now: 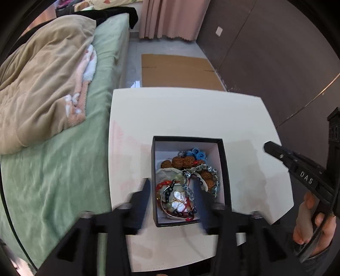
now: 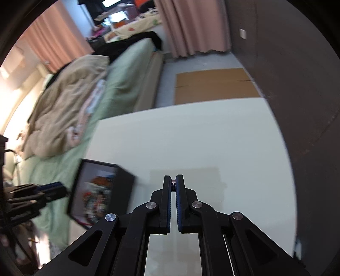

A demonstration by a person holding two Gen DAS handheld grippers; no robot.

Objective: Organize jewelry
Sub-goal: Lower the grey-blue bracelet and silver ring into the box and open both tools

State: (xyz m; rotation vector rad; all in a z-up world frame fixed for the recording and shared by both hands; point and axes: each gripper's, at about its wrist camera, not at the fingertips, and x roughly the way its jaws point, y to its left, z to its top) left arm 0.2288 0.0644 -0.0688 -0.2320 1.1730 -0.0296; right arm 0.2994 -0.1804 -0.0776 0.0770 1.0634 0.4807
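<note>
Blurred black fingers (image 1: 146, 191) of the left gripper (image 1: 173, 189) stand apart, empty, straddling the near left wall of one black, white-lined box (image 1: 225, 169) on the white counter (image 1: 180, 114). It holds a heap of jewelry (image 1: 187, 182): bead bracelets, brown carved beads, something blue, a pale shell-like piece; the strands are too tangled to count. Beside the box, the right gripper (image 2: 173, 182) hangs over bare counter with fingers closed on nothing, one green-sheeted bed (image 1: 63, 161) with a tan blanket (image 1: 42, 85) alongside, flat cardboard (image 1: 180, 70) and pink curtains (image 1: 172, 19) beyond.
</note>
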